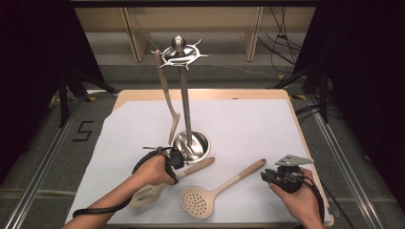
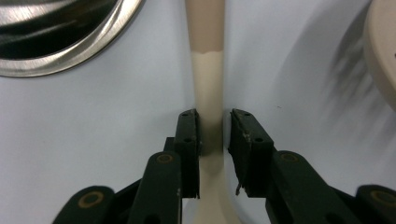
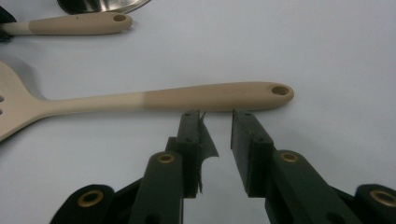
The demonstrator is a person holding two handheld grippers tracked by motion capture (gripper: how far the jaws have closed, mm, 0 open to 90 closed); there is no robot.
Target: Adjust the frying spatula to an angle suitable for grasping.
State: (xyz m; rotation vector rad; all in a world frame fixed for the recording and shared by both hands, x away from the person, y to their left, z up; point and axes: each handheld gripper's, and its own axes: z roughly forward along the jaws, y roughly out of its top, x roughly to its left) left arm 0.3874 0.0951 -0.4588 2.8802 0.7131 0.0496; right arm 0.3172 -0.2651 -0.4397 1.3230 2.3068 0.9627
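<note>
- Your left gripper (image 2: 212,128) straddles the handle of the slotted turner (image 2: 208,84), which lies flat on the white table cover (image 1: 248,129) just in front of the steel base of the utensil stand (image 1: 191,143). The left-hand pad touches the handle; the right-hand pad stands just off it, so nothing is clamped.
- Your right gripper (image 3: 215,123) rests near the table's right edge, jaws released with nothing between them, just short of the skimmer handle (image 3: 205,97).
- A beige spatula (image 1: 167,95) hangs from the stand's top ring.
</note>
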